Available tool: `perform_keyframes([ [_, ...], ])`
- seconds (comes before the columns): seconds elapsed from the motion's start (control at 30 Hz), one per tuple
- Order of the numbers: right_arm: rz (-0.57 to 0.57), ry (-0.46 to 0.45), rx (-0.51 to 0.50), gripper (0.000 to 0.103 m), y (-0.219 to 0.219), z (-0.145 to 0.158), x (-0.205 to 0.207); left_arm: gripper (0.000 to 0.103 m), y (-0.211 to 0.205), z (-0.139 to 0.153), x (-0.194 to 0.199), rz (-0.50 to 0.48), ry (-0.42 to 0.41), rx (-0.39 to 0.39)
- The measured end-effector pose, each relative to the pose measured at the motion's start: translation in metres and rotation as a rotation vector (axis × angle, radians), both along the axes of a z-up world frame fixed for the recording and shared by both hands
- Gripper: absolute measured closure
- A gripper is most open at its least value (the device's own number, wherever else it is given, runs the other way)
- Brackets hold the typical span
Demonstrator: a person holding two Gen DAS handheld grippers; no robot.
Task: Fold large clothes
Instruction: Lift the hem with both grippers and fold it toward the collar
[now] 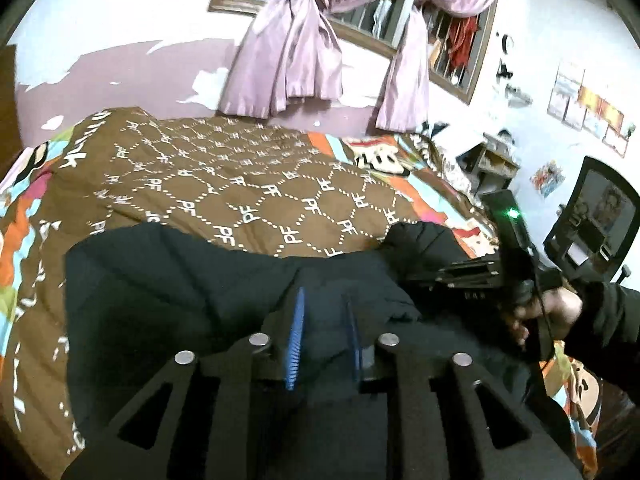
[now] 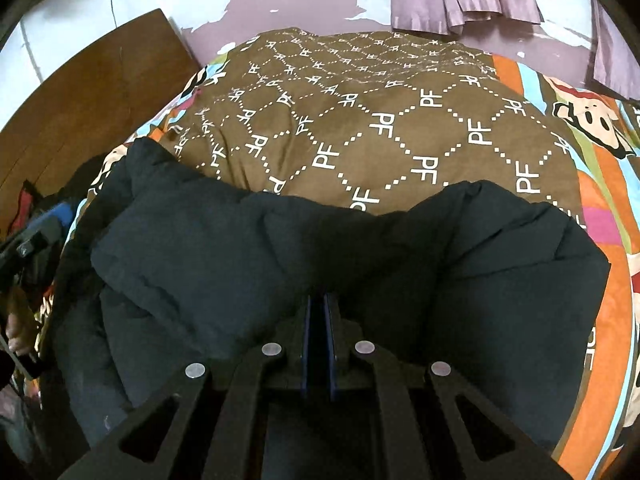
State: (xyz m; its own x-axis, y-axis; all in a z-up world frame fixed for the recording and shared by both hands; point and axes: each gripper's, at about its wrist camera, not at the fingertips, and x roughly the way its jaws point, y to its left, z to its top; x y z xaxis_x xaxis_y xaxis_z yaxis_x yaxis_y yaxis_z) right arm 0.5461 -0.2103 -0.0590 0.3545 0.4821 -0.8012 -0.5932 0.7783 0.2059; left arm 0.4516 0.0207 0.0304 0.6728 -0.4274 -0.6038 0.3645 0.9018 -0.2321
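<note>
A large black padded jacket (image 2: 280, 256) lies bunched on the near part of a bed, on top of a brown quilt (image 2: 400, 128) printed with white dotted diamonds and "PF" letters. The quilt's edges carry bright stripes and cartoon monkey faces. The jacket's puffy folds rise in two humps, one at the left and one at the right, with a dip between them where the quilt shows through.

In the left wrist view, the left gripper (image 1: 324, 312) hovers over the jacket (image 1: 180, 288) with its blue-padded fingers (image 1: 297, 320) spread apart, released; dark cloth fills the gap between them, but whether they touch it cannot be told. To the right in this view, the right gripper (image 1: 460, 272) reaches in over the jacket's right side, held by the person's right hand (image 1: 548, 312) in a dark sleeve, with a green light glowing on the device above it.

In the right wrist view, the right gripper (image 2: 319, 308) has its fingers (image 2: 330, 332) drawn close together with only a narrow slit between them, down at the jacket's surface; whether cloth is pinched in the slit cannot be told.

Beyond the bed, tied pink curtains (image 1: 288, 60) hang at a barred window on the far wall. A black office chair (image 1: 592, 216) stands at the far right. A wooden headboard (image 2: 80, 92) stands at the left of the bed.
</note>
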Motion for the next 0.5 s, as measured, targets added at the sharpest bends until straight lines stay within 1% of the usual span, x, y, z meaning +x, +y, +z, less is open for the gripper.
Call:
perform_keyframes([
  [0.07, 0.012, 0.013, 0.004, 0.097, -0.001, -0.001, -0.001, 0.086, -0.013, -0.009, 0.022, -0.050, 0.091, 0.025],
  [0.13, 0.029, 0.029, -0.003, 0.097, -0.002, -0.003, 0.000, 0.086, -0.027, -0.032, 0.048, -0.110, 0.259, 0.094],
  [0.2, 0.051, 0.058, -0.023, 0.097, 0.001, -0.006, 0.003, 0.087, -0.033, -0.050, 0.065, -0.127, 0.351, 0.156],
  [0.27, 0.070, 0.089, -0.064, 0.097, 0.008, -0.014, 0.008, 0.088, -0.032, -0.059, 0.076, -0.112, 0.389, 0.161],
  [0.3, 0.078, 0.089, -0.094, 0.098, 0.014, -0.019, 0.011, 0.090, -0.032, -0.061, 0.082, -0.098, 0.400, 0.164],
  [0.37, 0.077, 0.066, -0.149, 0.099, 0.024, -0.029, 0.016, 0.099, -0.031, -0.072, 0.095, -0.060, 0.422, 0.191],
  [0.43, 0.061, 0.050, -0.179, 0.099, 0.033, -0.040, 0.021, 0.100, -0.032, -0.086, 0.107, -0.026, 0.428, 0.234],
  [0.5, 0.034, 0.036, -0.183, 0.099, 0.038, -0.050, 0.025, 0.100, -0.026, -0.097, 0.110, -0.006, 0.425, 0.220],
])
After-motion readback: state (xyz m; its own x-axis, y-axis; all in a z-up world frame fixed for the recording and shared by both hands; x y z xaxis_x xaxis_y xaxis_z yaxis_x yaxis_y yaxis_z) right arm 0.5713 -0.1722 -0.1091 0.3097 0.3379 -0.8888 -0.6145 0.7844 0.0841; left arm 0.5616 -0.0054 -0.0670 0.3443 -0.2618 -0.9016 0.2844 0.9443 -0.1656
